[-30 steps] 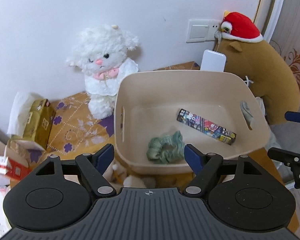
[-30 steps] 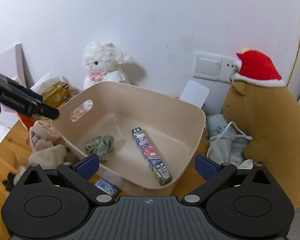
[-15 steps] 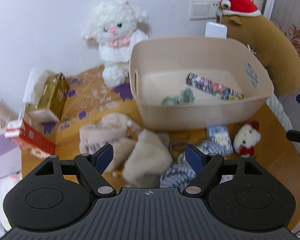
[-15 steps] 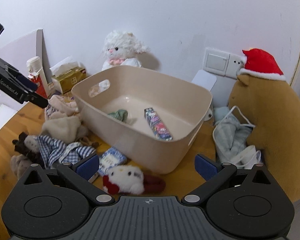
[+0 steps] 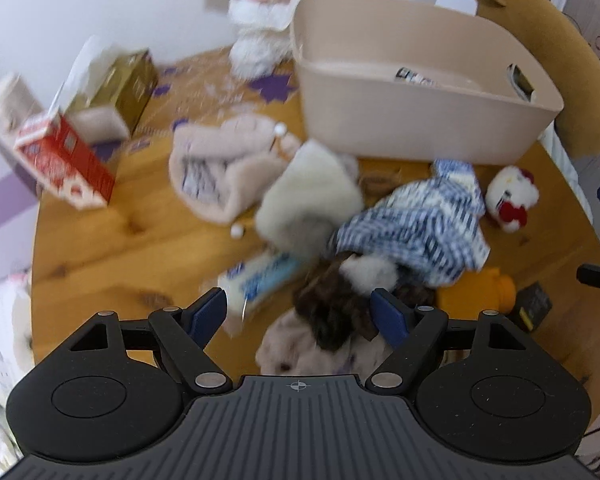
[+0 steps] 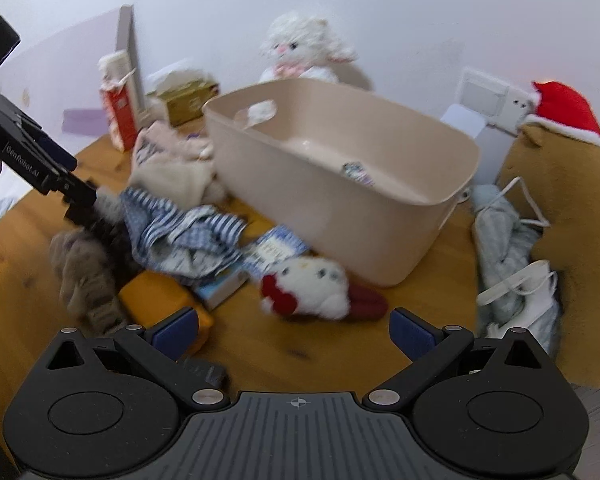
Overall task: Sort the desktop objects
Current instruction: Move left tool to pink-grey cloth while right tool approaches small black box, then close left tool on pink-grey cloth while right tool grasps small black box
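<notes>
A beige bin (image 5: 420, 120) (image 6: 340, 184) stands at the back of the wooden table and holds a patterned box (image 5: 414, 76). In front of it lies a heap: a blue checked cloth (image 5: 416, 224) (image 6: 180, 236), a dark furry toy (image 5: 336, 304), a cream fleece (image 5: 308, 196), a white kitty plush with a red bow (image 5: 510, 198) (image 6: 312, 288), a blue-white packet (image 5: 260, 280) (image 6: 276, 248). My left gripper (image 5: 298, 316) is open, just above the dark furry toy. My right gripper (image 6: 294, 328) is open, just in front of the kitty plush.
A white lamb plush (image 5: 264, 12), a red carton (image 5: 64, 160) and a gold tissue box (image 5: 116, 88) stand at the back left. A large brown plush with a red hat (image 6: 560, 200) and grey cloths (image 6: 508, 256) fill the right side. An orange item (image 5: 480, 292) lies near the heap.
Both grippers have pulled back from the bin and dropped low toward the heap on the table. Both stay open and empty.
</notes>
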Demonstrator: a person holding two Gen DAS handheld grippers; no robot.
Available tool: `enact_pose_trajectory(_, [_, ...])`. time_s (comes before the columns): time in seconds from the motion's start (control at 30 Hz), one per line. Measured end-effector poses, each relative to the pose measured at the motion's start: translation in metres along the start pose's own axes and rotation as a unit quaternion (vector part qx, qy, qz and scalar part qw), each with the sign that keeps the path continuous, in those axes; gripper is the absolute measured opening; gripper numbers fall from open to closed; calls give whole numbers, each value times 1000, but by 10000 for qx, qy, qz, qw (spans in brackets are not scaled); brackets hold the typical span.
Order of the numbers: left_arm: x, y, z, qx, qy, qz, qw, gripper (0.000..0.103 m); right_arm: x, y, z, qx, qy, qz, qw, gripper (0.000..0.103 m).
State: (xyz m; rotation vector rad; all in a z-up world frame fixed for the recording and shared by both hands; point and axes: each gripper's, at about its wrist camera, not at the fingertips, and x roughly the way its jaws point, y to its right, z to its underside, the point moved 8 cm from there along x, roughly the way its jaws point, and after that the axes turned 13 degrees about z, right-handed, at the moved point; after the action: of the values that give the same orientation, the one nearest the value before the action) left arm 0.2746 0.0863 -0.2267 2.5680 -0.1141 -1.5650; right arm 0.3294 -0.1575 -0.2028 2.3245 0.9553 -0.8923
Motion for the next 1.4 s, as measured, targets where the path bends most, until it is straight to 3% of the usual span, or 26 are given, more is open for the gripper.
enact_pose_trajectory(0.33, [9, 2, 45, -187, -179, 173, 9995, 80, 10, -43, 29, -665, -339, -212, 9970, 103])
enact_pose_trajectory(0.5, [14, 5, 55, -234, -221, 226, 9992, 80, 17, -47, 38, -580, -501, -167, 9969, 103])
enact_pose_trajectory(0.77, [32, -4, 60, -907, -209, 426, 9947, 80, 33, -47, 48, -218, -799, -8, 9966, 103])
enact_pose_trajectory(1.23, [47, -3, 56, -869, -267, 329, 9953, 84, 46, -57, 46, 267, -866, 152, 9958, 103])
enact_pose_trajectory(1.3, [47, -2, 56, -802, -253, 359, 9958, 78, 44, -61, 45, 223, -800, 116, 9965, 101])
enact_pose_trajectory(1.4, [47, 0, 56, -756, -238, 502, 9956, 67, 45, -68, 45, -35, -800, 117, 9967, 86])
